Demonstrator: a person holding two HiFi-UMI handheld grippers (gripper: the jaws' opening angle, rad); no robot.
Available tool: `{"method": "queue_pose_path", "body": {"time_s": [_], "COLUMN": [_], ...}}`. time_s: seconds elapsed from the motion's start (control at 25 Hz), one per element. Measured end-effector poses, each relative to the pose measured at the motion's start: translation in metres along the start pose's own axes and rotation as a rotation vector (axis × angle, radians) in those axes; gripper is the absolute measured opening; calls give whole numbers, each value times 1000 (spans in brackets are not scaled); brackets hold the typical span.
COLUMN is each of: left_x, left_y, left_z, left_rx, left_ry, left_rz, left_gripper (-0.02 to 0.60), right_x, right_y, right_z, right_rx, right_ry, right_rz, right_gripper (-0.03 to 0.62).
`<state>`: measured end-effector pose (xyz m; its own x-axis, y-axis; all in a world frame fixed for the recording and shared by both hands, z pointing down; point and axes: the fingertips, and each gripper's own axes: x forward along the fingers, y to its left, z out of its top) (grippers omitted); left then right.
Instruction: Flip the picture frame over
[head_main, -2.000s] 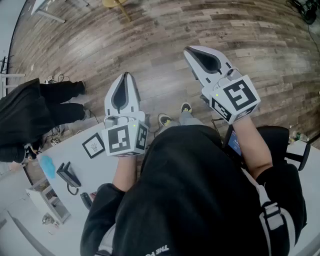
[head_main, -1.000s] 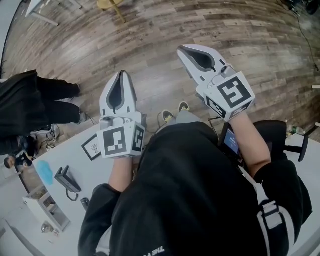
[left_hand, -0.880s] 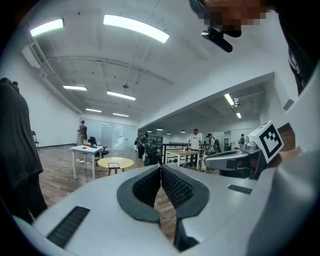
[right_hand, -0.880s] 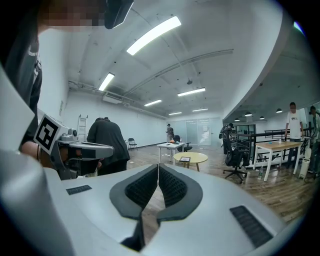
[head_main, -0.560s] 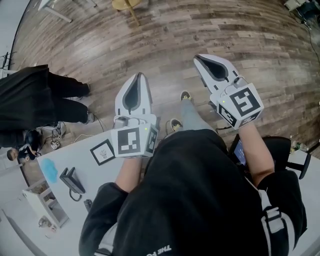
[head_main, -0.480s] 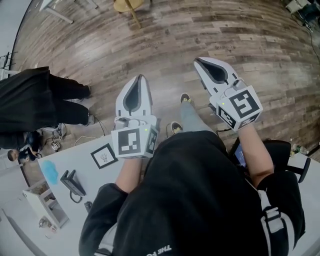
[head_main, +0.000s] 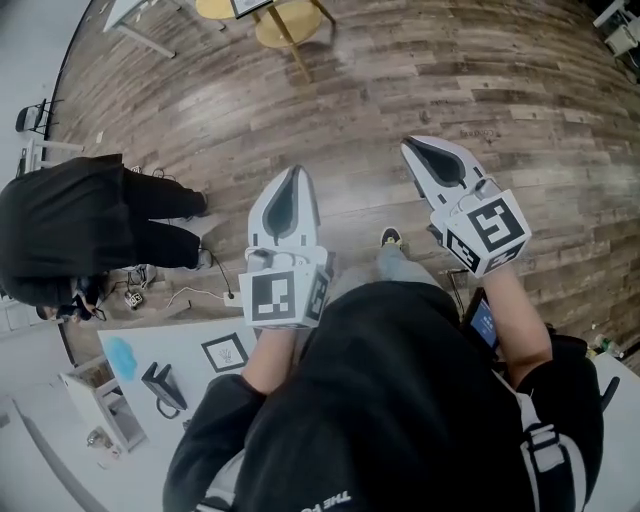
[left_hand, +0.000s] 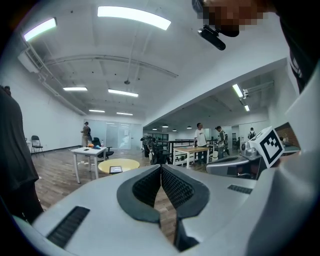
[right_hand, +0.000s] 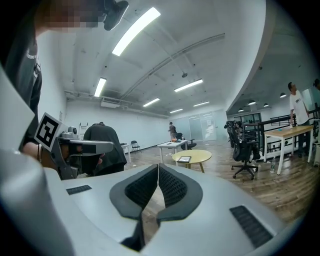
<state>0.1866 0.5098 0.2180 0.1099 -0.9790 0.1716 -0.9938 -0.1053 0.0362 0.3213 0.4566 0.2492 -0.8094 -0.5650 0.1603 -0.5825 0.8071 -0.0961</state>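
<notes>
While I hold both tools out level over the wooden floor (head_main: 430, 70), each is clenched on nothing but itself. My left gripper (head_main: 296, 172) has its ribbed pads (left_hand: 176, 187) pressed together at the tips, and my right gripper (head_main: 408, 145) is closed the same way. From my head camera the left one points to twelve o'clock and the right one leans toward eleven, the two well apart. The picture frame (head_main: 250, 6) lies flat on a round yellow table (head_main: 290, 25) at about eleven o'clock from my left gripper's tips, right at the top edge of the view and far from both tools. In the left gripper view it sits at about ten o'clock from the closed jaws. In the right gripper view it sits at about one o'clock, again flat on the yellow top. At seven o'clock from my left gripper there is a white table (head_main: 180, 342) carrying a black-bordered square card (head_main: 225, 352), a blue object (head_main: 120, 357) and a black tool (head_main: 163, 388) I cannot identify. At nine o'clock a person in black (head_main: 60, 230) stands on the floor beside that table.
</notes>
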Motion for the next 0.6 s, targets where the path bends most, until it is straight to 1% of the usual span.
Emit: {"method": "queue_pose_path", "body": {"time_s": [0.12, 0.28, 0.44, 0.6], "left_x": [20, 44, 67, 99], "left_y": [7, 17, 37, 62], "left_z": [-3, 0, 0, -1], "left_rx": [15, 18, 16, 15], "left_ry": [-4, -5, 1, -2], "left_rz": [-5, 9, 11, -7], "left_gripper": [26, 26, 26, 26], "right_x": [20, 43, 74, 109], "right_y": [-12, -24, -33, -44], "right_z": [2, 6, 7, 7], "right_rx": [6, 17, -1, -3], "right_ry": [-7, -10, 7, 24], "right_rz": [23, 52, 57, 52], "right_gripper": [20, 20, 20, 20]}}
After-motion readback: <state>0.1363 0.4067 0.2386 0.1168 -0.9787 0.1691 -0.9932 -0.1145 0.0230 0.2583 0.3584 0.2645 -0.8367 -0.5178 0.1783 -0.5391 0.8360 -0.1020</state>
